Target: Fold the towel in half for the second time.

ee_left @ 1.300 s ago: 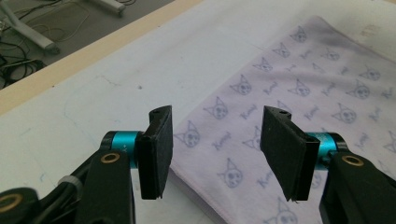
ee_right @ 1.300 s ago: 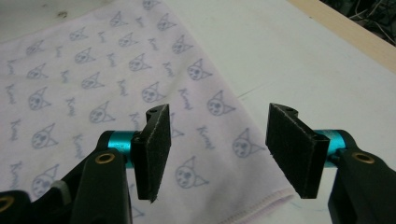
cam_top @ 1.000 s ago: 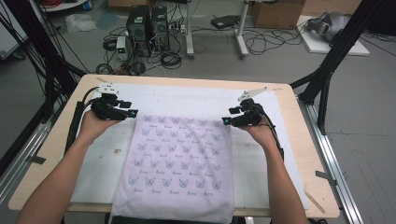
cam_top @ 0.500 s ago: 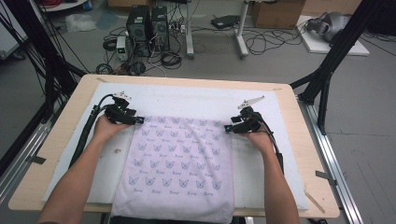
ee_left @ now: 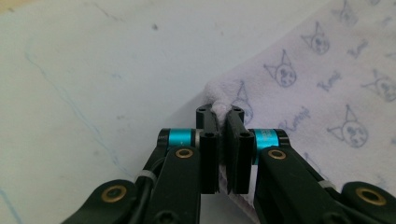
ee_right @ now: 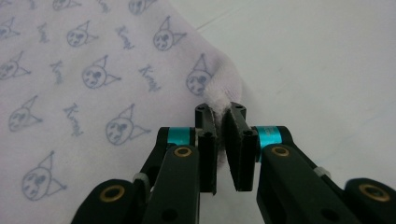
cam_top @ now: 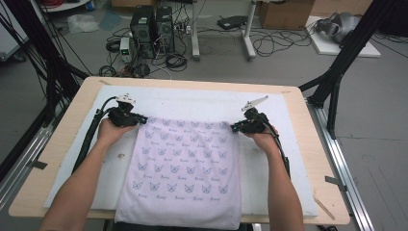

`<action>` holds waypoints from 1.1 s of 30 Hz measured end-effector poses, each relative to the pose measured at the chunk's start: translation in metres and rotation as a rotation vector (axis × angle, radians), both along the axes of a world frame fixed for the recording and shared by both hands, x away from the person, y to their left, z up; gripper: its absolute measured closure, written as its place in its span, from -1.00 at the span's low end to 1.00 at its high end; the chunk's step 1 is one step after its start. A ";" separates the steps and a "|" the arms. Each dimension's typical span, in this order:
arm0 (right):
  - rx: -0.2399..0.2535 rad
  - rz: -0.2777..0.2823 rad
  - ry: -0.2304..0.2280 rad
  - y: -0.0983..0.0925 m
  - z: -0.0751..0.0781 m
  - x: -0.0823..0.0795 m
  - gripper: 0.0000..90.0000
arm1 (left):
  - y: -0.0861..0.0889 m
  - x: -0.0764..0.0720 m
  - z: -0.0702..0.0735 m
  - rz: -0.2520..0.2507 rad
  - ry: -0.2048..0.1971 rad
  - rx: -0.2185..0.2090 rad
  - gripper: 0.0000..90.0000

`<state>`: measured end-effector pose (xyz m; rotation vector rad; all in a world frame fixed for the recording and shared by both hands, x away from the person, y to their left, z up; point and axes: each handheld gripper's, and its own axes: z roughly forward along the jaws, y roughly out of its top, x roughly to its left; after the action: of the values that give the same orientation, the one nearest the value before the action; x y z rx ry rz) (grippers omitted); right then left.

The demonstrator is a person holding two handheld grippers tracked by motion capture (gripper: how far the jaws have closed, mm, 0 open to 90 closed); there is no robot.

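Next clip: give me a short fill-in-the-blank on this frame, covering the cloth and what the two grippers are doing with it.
1. The left gripper is shut on a far ____ of the towel.
2. The towel's print is a repeated outline of a cat-like ____.
3. The right gripper has its jaws ____ on the towel's other far corner.
4. The towel's near edge hangs over the ____ edge of the table.

Missing words: corner; head; shut; near

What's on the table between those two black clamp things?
The towel's far edge spans from left gripper to right gripper, each pinching a corner, seen in the high view.
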<state>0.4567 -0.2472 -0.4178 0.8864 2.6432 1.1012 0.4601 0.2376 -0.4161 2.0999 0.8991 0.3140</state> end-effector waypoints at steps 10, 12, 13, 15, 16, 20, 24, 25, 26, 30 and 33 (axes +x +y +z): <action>0.034 -0.047 -0.165 0.000 0.080 0.016 0.88 | 0.008 0.009 0.072 0.050 -0.187 -0.035 0.90; 0.036 -0.048 -0.192 0.001 0.098 0.019 0.88 | 0.011 0.011 0.091 0.052 -0.224 -0.055 0.90; 0.035 -0.050 -0.193 0.001 0.106 0.021 0.88 | 0.012 0.011 0.099 0.053 -0.240 -0.070 0.90; 0.044 -0.050 -0.222 0.000 0.116 0.022 0.88 | 0.013 0.011 0.107 0.050 -0.256 -0.074 0.90; 0.057 -0.059 -0.218 -0.001 0.117 0.022 0.87 | 0.013 0.011 0.106 0.047 -0.252 -0.075 0.90; 0.053 -0.049 -0.182 0.000 0.103 0.021 0.87 | 0.012 0.009 0.089 0.038 -0.214 -0.044 0.90; 0.068 -0.035 -0.154 0.001 0.084 0.016 0.87 | 0.016 0.001 0.071 0.031 -0.186 -0.046 0.89; 0.070 -0.035 -0.142 0.000 0.081 0.014 0.87 | 0.017 -0.001 0.070 0.027 -0.180 -0.051 0.89; 0.071 -0.029 -0.143 0.000 0.078 0.012 0.87 | 0.017 -0.004 0.068 0.025 -0.186 -0.055 0.89; 0.081 0.001 -0.123 0.000 0.077 0.000 0.86 | 0.019 -0.018 0.068 -0.003 -0.200 -0.061 0.89; 0.089 0.028 -0.149 0.001 0.081 -0.012 0.86 | 0.021 -0.031 0.069 -0.014 -0.211 -0.065 0.89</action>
<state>0.4447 -0.2464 -0.3373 0.7528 2.5100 1.2483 0.4289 0.2585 -0.3473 1.9699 0.7586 0.4832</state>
